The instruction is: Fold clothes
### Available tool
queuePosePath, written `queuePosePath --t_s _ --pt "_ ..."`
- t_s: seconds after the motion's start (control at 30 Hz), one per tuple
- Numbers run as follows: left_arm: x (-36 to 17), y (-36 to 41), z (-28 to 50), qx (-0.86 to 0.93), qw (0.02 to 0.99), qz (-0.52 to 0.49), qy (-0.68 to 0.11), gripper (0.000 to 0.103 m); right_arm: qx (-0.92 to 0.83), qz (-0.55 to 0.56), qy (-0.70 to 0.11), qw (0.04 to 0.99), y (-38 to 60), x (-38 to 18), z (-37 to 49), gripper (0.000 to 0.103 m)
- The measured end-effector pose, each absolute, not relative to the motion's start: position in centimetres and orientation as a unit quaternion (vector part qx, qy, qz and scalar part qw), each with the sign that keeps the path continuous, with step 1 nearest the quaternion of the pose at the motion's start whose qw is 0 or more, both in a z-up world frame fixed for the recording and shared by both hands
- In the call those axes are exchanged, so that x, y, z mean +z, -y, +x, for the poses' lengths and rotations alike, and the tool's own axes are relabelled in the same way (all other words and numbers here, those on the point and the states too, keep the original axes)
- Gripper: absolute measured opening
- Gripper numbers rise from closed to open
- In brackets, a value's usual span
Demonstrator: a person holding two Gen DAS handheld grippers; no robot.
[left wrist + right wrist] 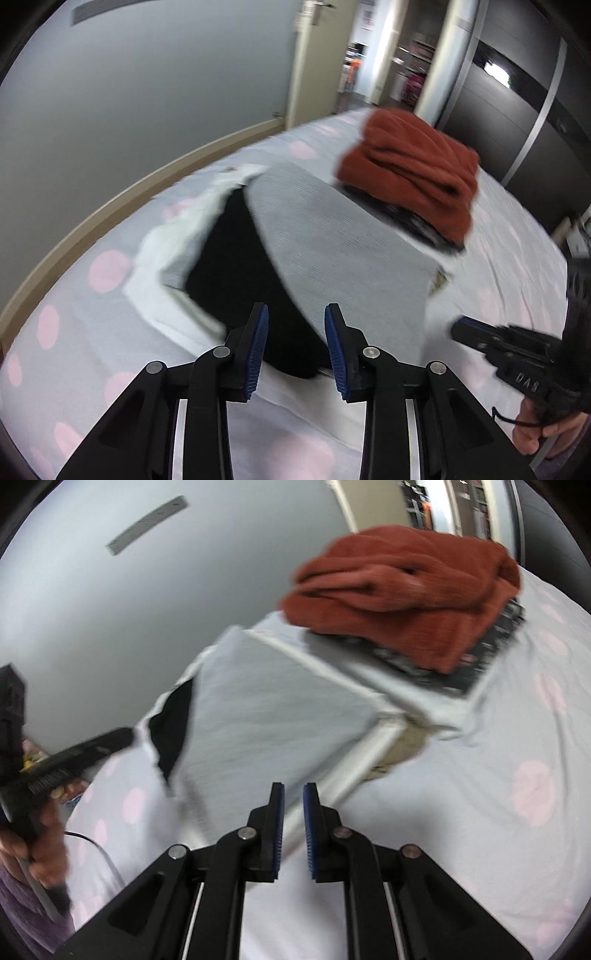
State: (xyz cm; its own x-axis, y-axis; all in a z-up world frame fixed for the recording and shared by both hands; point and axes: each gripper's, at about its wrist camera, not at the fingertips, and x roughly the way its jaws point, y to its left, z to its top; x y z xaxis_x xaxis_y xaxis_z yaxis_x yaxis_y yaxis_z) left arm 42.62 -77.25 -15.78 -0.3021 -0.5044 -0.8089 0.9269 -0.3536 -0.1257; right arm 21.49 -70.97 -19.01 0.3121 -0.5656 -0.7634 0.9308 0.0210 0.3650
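The bedsheet [517, 236] is pale lilac-white with soft pink dots. On it lies a light grey garment [332, 236] with fine stripes, white along its edges, and a black garment [236, 266] shows at its opening. A rust-orange sweater [410, 166] sits on a black item with a pale pattern [491, 646]. Both grippers are black with blue ribbed pads [258, 350]. The wall [147, 74] is plain grey with a beige skirting strip [110, 210].

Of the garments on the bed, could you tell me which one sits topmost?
The rust-red sweater, folded atop the dark patterned garment; the grey garment lies flat.
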Motion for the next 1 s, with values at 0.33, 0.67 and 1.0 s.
queuePosePath --t_s 0.33,0.67,1.0 --pt "-21.7 78.2 41.3 -0.708 0.476 0.385 -0.351 0.028 -0.529 0.471 -0.247 0.662 73.3 -24.1 26.5 0.011" --pt "-19.7 76.5 40.5 -0.696 0.507 0.39 -0.326 0.028 -0.53 0.47 -0.244 0.661 71.2 -22.3 26.7 0.011" --pt "-13.0 70.4 41.3 -0.694 0.544 0.38 -0.278 0.029 -0.567 0.442 -0.203 0.665 65.1 -15.4 26.1 0.025"
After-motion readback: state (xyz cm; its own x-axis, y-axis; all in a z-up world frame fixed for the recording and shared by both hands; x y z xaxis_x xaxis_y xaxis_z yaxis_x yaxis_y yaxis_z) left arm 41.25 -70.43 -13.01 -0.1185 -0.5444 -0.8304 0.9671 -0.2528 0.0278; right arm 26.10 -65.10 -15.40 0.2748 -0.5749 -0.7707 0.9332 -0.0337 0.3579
